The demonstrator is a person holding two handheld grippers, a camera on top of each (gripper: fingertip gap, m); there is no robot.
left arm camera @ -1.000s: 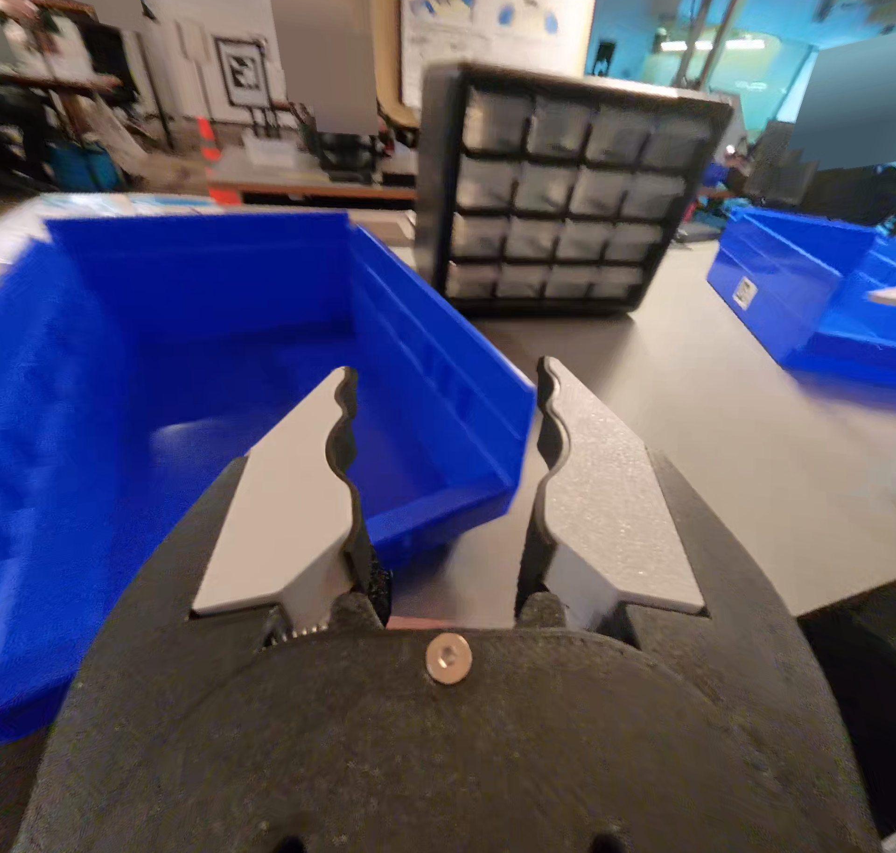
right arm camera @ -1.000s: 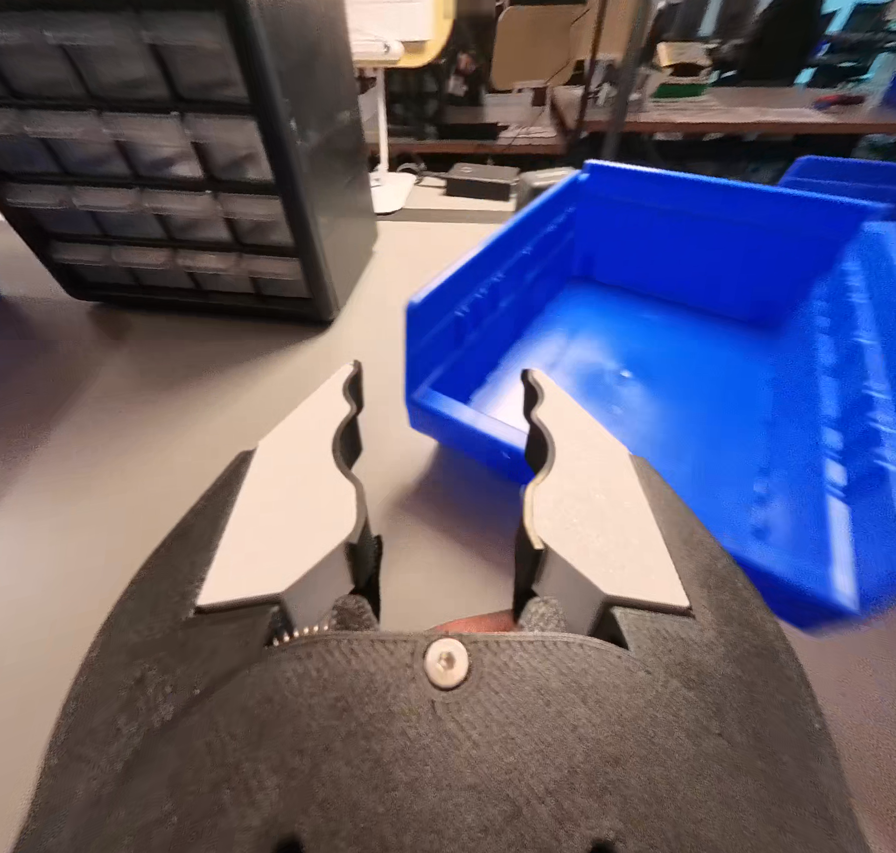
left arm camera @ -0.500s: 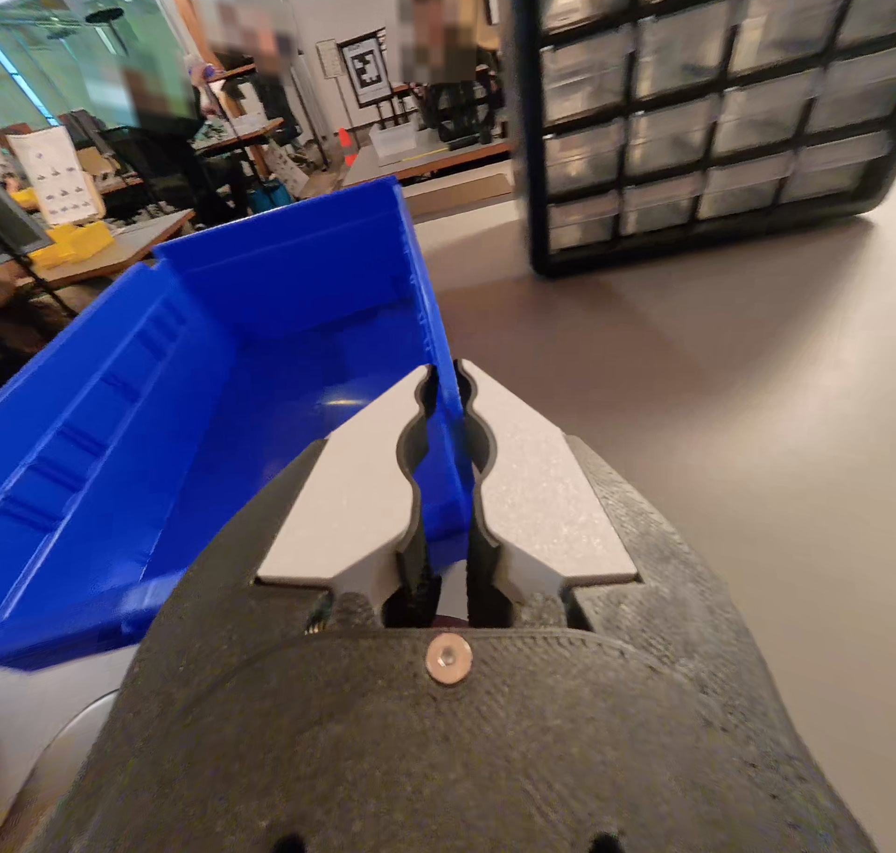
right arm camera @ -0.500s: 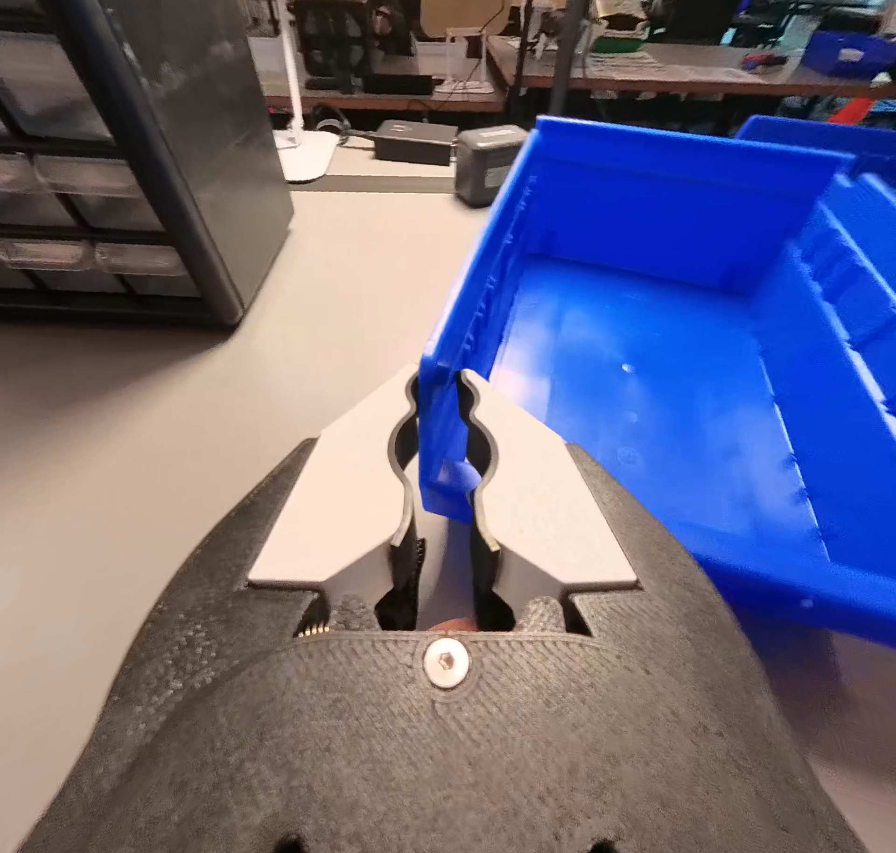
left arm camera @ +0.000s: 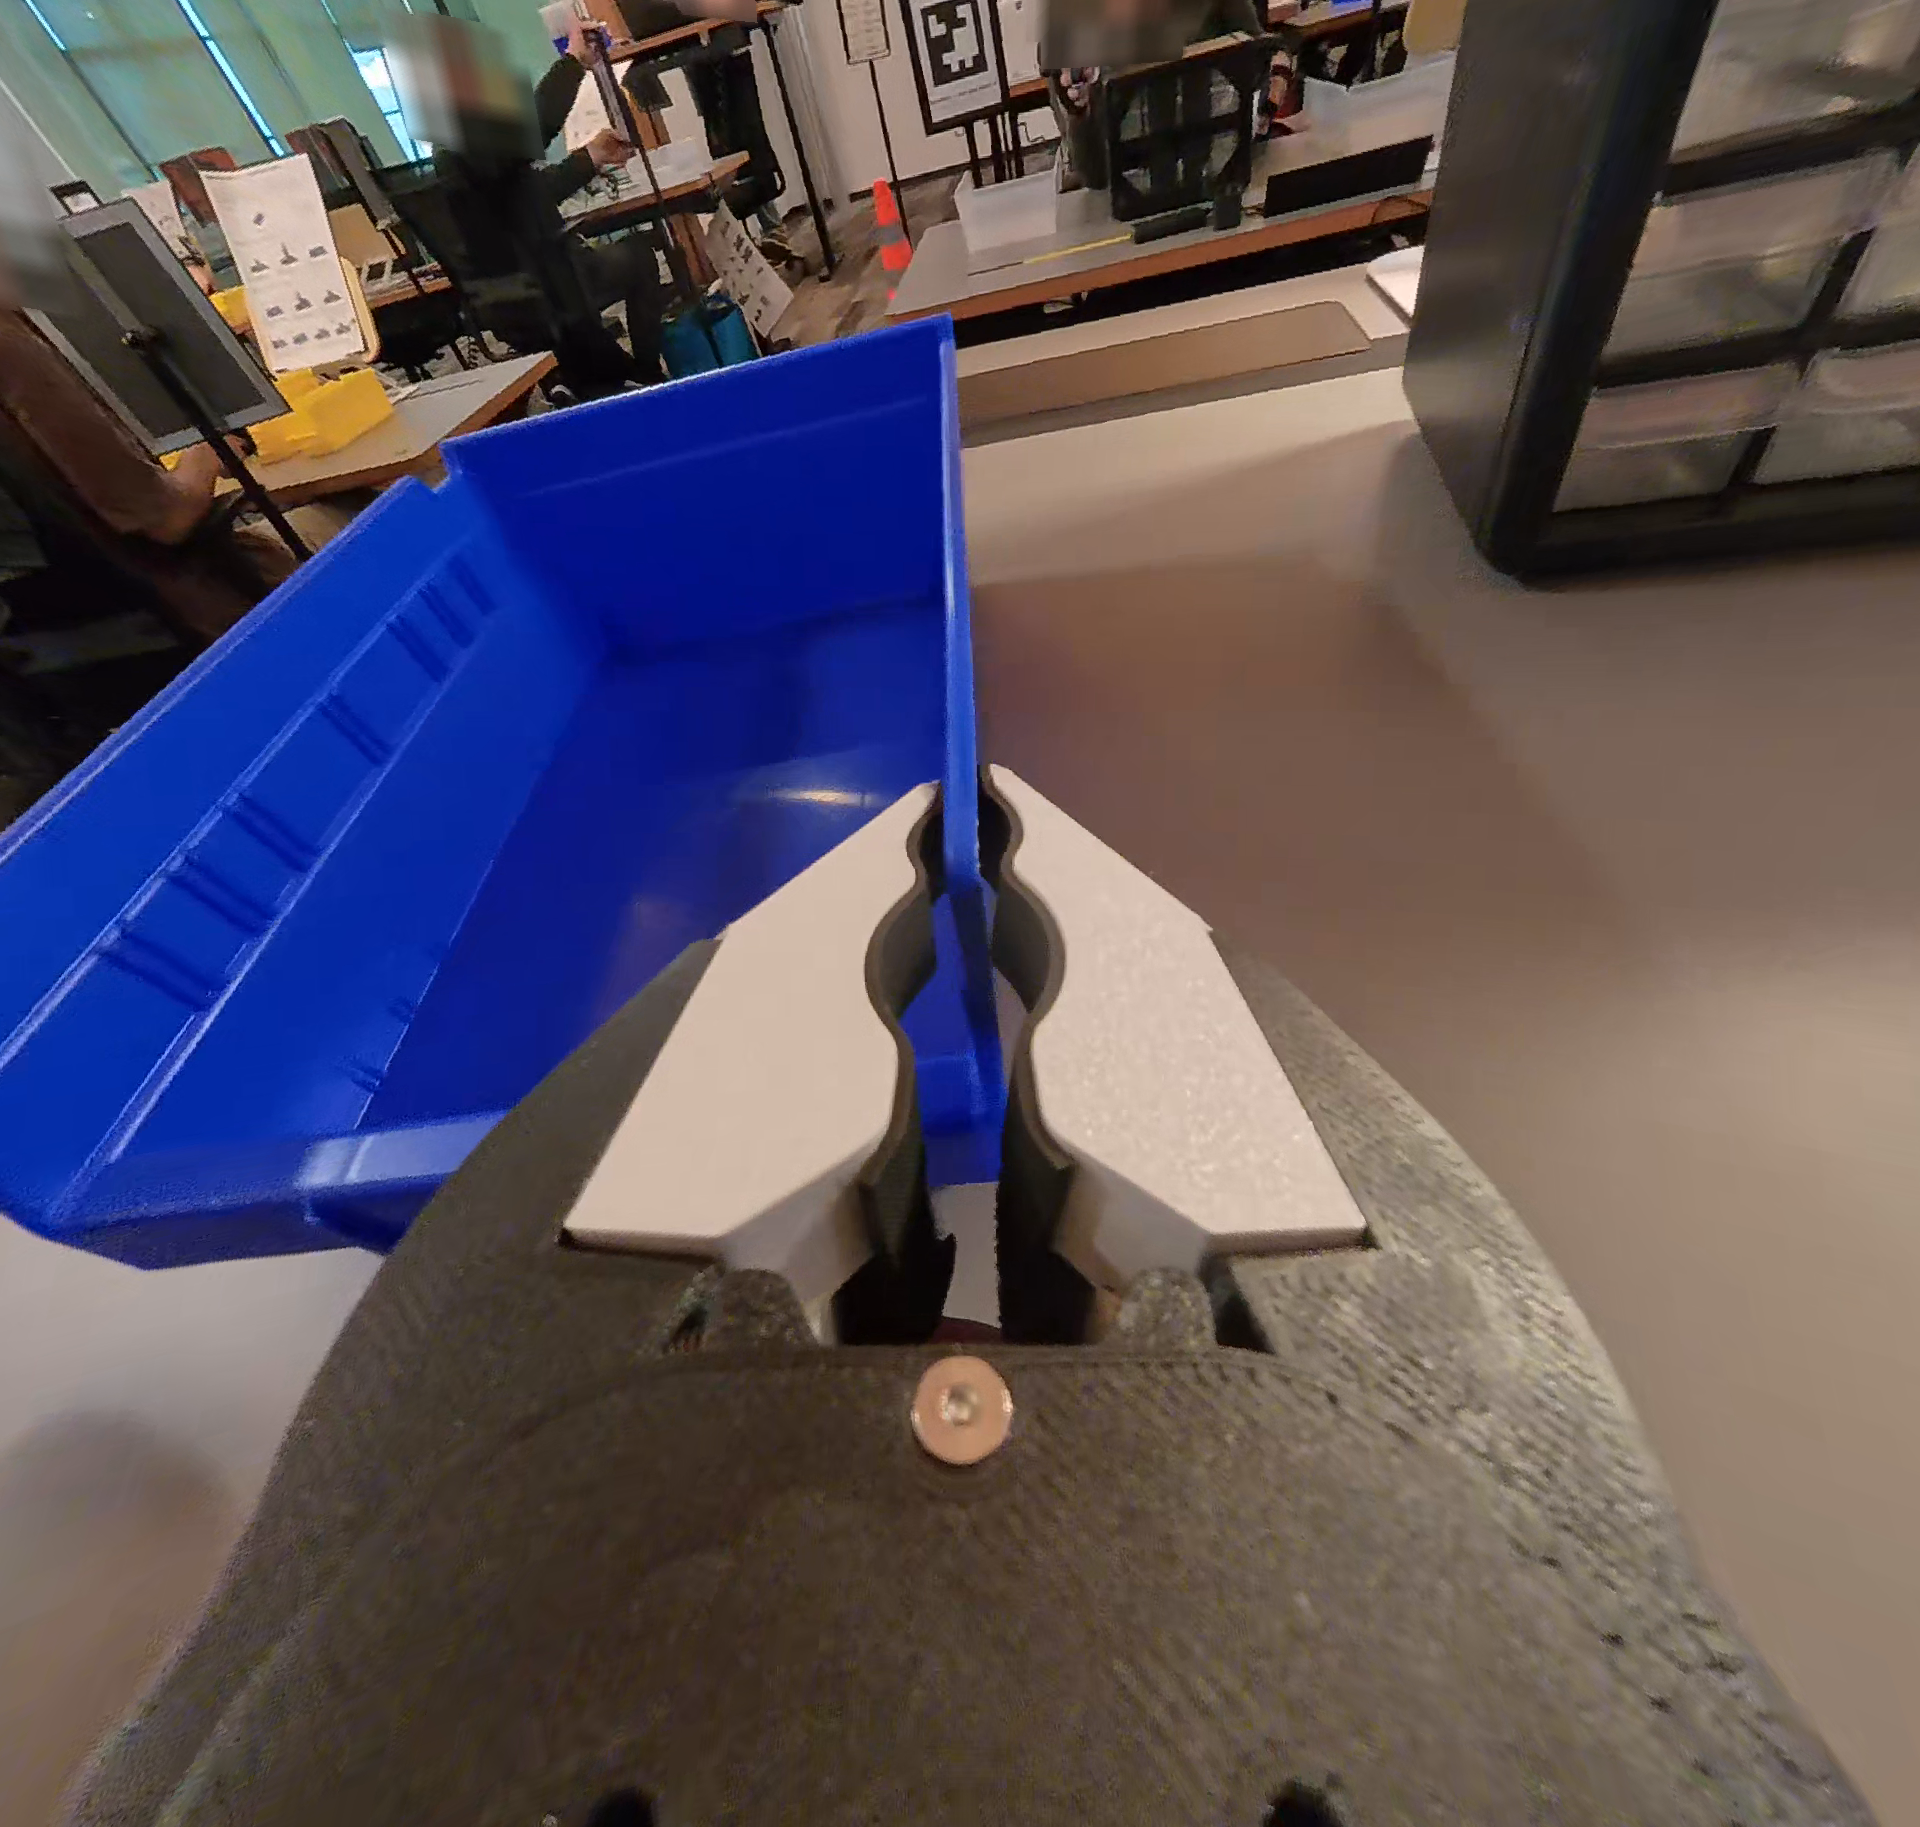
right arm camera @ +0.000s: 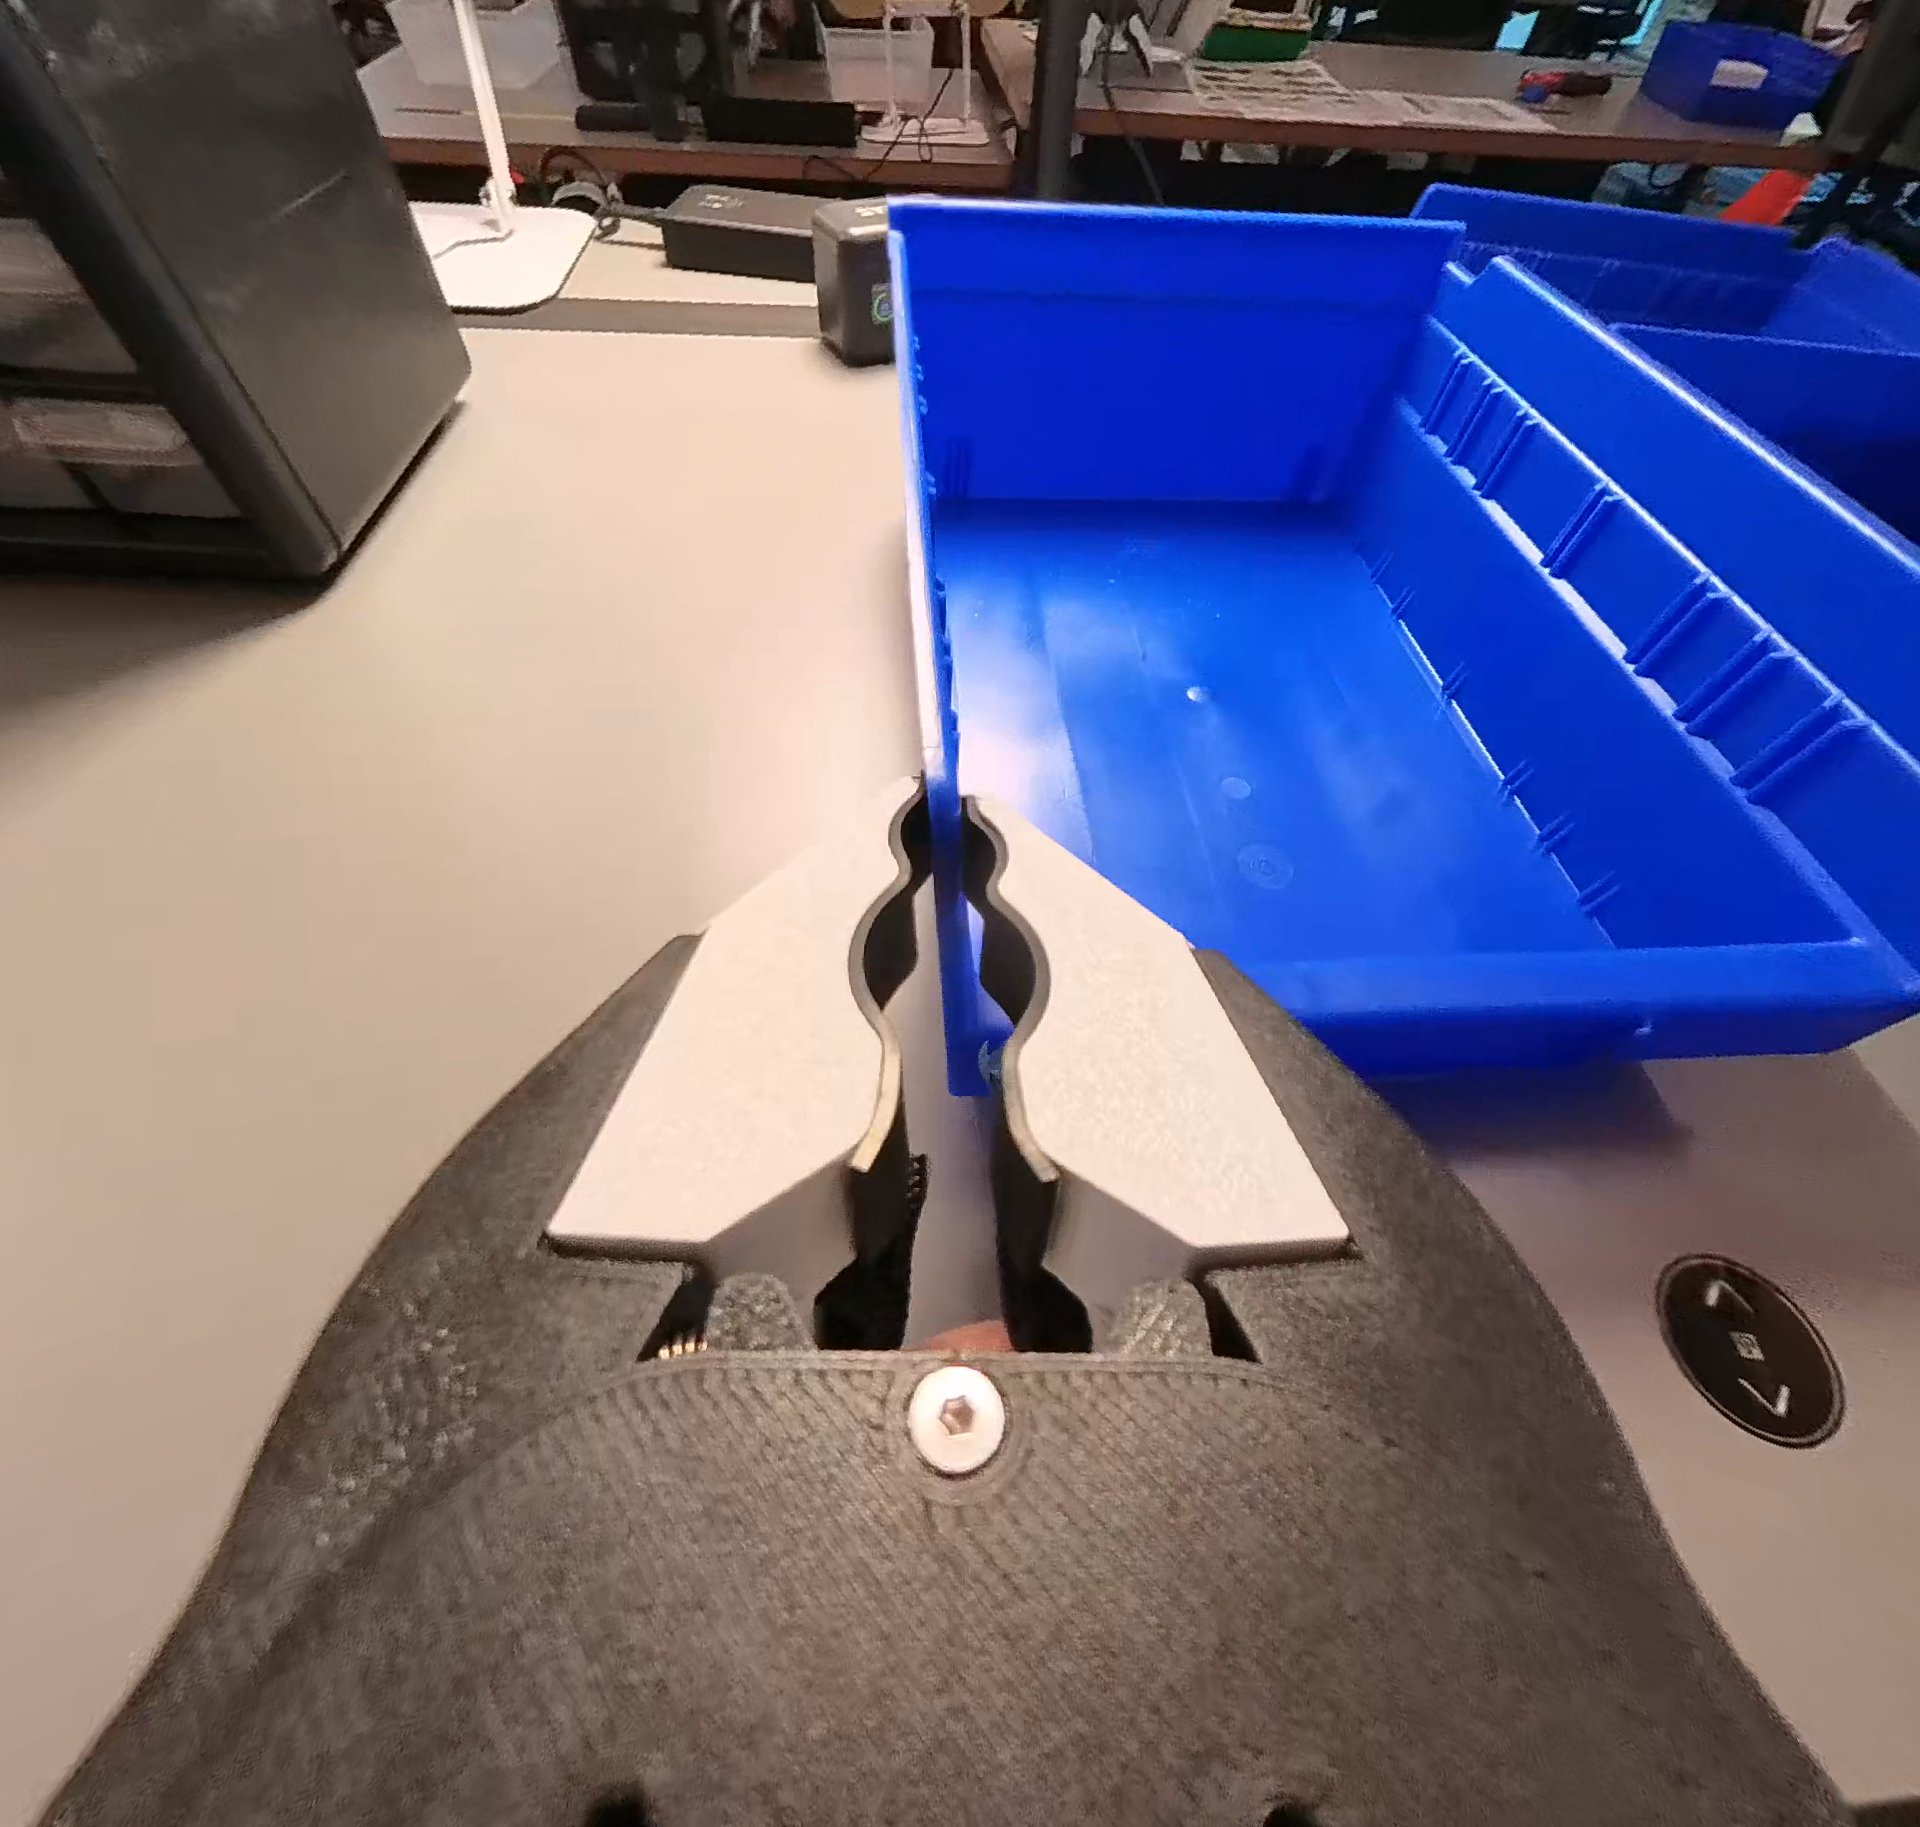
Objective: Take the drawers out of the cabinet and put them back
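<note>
My left gripper (left arm camera: 961,792) is shut on the right side wall of an empty blue bin (left arm camera: 499,801); both pads press on the thin wall. My right gripper (right arm camera: 943,790) is shut on the left side wall of another empty blue bin (right arm camera: 1299,738), pads pressed on it. The black cabinet with its clear drawers stands on the grey table, at the right edge of the left wrist view (left arm camera: 1683,250) and at the left edge of the right wrist view (right arm camera: 208,239). Its drawers in view sit in their slots.
More blue bins (right arm camera: 1766,354) stand to the right of the right one. A round control button (right arm camera: 1751,1351) is set in the table (right arm camera: 468,738) at the near right. A white lamp base (right arm camera: 509,260) and power bricks lie behind. People and workbenches are in the background.
Both grippers were open a second ago. Each moved up to a blue bin's side wall and closed on it; the pads have tightened further since half a second ago.
</note>
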